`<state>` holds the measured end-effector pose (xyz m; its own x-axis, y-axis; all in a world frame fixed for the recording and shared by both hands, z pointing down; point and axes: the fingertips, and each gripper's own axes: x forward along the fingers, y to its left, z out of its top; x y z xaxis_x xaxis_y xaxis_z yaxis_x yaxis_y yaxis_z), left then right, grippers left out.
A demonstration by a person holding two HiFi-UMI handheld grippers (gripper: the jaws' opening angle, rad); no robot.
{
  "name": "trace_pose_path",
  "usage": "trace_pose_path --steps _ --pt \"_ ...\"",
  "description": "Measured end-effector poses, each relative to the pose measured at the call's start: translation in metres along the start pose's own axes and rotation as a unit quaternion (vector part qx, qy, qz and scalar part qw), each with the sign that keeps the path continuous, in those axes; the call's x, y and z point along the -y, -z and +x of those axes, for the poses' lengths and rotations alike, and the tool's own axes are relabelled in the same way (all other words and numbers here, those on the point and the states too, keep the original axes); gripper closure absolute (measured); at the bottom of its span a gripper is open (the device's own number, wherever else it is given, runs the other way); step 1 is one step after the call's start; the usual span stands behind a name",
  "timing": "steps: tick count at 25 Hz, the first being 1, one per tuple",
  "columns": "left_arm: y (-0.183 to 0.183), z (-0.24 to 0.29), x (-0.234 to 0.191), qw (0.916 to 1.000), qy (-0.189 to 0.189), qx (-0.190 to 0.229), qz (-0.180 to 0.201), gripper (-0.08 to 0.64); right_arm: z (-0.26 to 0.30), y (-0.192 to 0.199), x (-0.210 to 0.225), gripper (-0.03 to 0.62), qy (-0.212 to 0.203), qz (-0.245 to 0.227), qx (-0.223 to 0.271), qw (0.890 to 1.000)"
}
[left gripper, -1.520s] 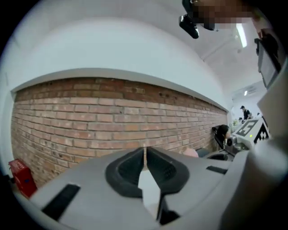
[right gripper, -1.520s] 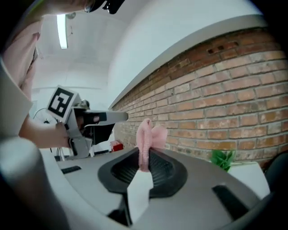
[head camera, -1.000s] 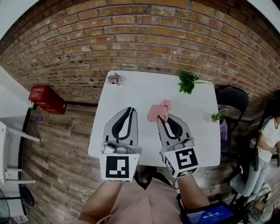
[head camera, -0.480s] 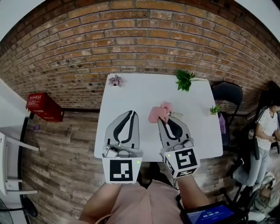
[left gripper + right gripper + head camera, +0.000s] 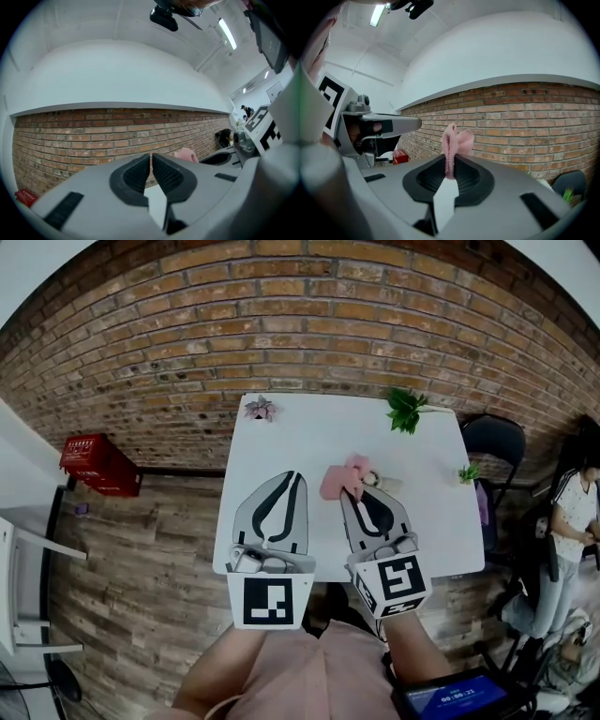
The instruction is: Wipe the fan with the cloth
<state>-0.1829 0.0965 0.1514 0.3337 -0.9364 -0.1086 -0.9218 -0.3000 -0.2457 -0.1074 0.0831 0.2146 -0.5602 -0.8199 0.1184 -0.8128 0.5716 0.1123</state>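
Pink cloth [image 5: 342, 476] clamped between the closed jaws of the right gripper [image 5: 359, 495], its loose fold sticking up past the tips toward 12 o'clock in the right gripper view. Seen from the head view over the white table [image 5: 309, 432], near its middle. At the right one's 9 o'clock, left gripper [image 5: 292, 476], jaws shut together on nothing, only a hairline slit between them. Small pale object [image 5: 382, 483] just beside the cloth at its 3 o'clock, too small to identify. Green plant [image 5: 405, 411] at the table's 1 o'clock corner, pinkish plant [image 5: 260, 409] at 11 o'clock. Brick wall [image 5: 300, 324] beyond at 12 o'clock.
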Motion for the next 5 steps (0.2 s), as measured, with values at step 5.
trace_pose_path --steps 5 --pt "0.004 0.0026 0.0003 1.0 0.002 0.001 0.001 0.537 0.0049 0.0013 -0.003 0.548 -0.005 -0.005 0.003 1.0"
